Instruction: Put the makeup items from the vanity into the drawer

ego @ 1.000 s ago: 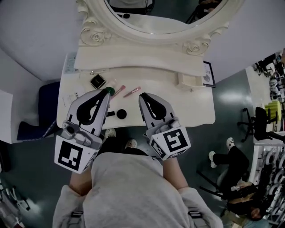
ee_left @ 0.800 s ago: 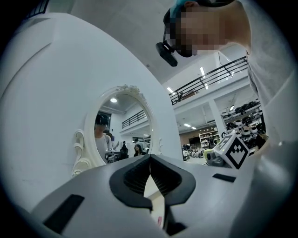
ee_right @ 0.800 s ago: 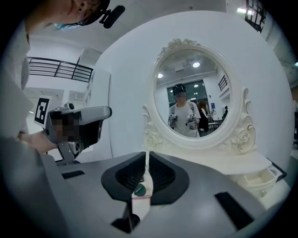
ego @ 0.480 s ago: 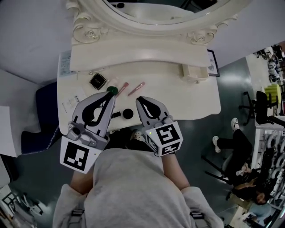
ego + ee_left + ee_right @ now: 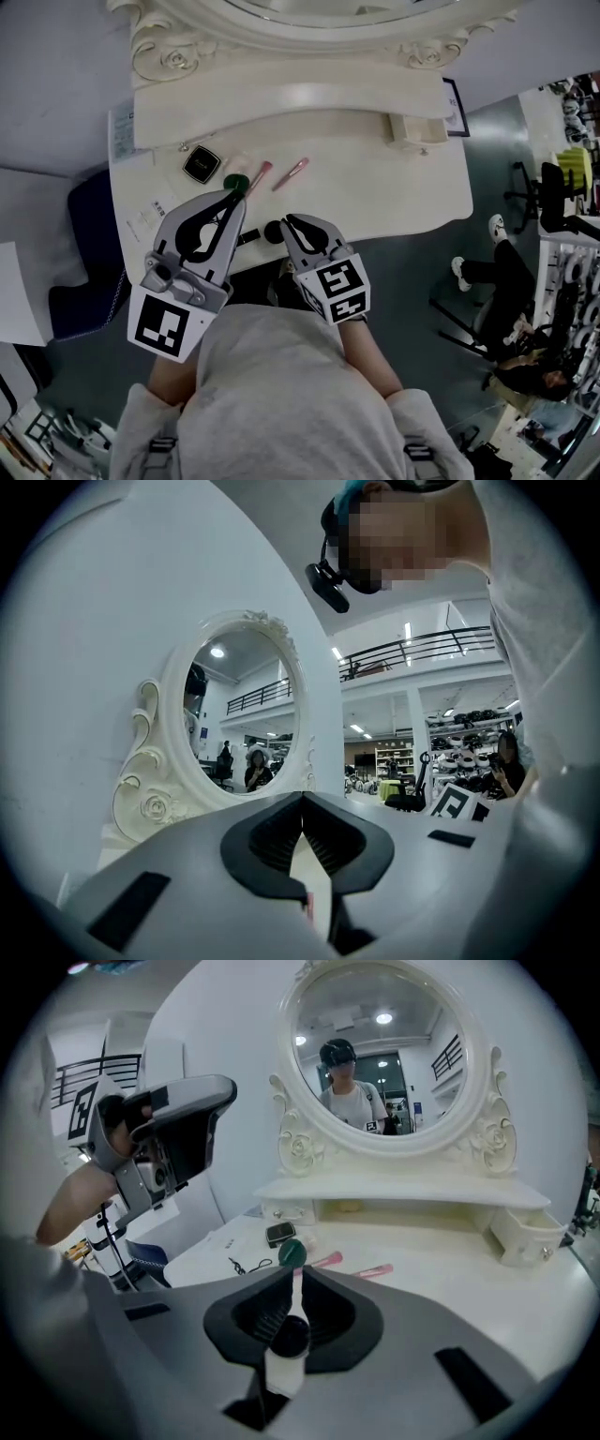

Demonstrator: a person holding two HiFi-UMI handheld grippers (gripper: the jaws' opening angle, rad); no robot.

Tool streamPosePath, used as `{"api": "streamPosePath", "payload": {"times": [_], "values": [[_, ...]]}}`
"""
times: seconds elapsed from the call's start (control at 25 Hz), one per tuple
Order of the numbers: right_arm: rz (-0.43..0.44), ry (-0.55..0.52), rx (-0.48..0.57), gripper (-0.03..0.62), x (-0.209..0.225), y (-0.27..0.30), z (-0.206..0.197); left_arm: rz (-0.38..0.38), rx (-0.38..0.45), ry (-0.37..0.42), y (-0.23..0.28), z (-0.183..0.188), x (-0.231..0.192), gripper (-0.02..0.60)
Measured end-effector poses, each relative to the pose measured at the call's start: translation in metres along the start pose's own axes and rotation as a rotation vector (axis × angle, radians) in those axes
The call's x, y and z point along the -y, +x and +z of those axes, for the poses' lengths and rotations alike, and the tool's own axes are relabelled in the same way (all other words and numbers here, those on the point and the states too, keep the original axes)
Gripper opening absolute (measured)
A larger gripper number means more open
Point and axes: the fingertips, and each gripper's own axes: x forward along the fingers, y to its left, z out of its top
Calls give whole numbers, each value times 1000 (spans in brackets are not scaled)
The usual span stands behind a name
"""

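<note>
On the white vanity [image 5: 394, 197] lie a black compact [image 5: 201, 165], a green-capped item [image 5: 234, 183] and two pink tubes [image 5: 260, 175] [image 5: 291, 173]. A white bottle with a black cap [image 5: 273, 231] stands near the front edge. My right gripper [image 5: 286, 223] hovers just beside and above that bottle with its jaws shut. In the right gripper view the bottle [image 5: 286, 1344] shows through the hollow behind the touching tips, not pinched. My left gripper [image 5: 233, 196] is shut and empty, its tip by the green cap. A small closed drawer [image 5: 412, 129] sits at the back right.
An oval mirror [image 5: 375, 1054] rises behind a raised shelf [image 5: 281, 103]. Papers [image 5: 127, 141] and a black hair clip [image 5: 246, 1266] lie at the vanity's left. A framed card [image 5: 457, 103] stands far right. A blue seat [image 5: 89, 253] is left of the vanity; a person [image 5: 511, 258] sits at the right.
My right gripper has drifted left and closer to the black-capped bottle. The left gripper has barely moved. The vanity sits higher in the head view.
</note>
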Motion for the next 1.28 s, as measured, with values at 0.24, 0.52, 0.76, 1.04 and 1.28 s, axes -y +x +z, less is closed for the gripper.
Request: {"api": "streamPosePath", "payload": {"times": [0.24, 0.52, 0.76, 1.04, 1.28], "values": [[46, 12, -104, 114, -13, 10, -34, -19, -18, -23, 3, -10, -4, 15], [44, 2, -177, 222, -19, 20, -62, -36, -27, -38, 4, -16, -4, 15], [38, -5, -228, 270, -24, 29, -76, -42, -33, -40, 3, -17, -7, 15], [2, -1, -256, 272, -21, 41, -88, -51, -40, -35, 1, -18, -12, 15], [-47, -20, -278, 270, -15, 44, -93, -63, -45, -38, 0, -21, -16, 15]]}}
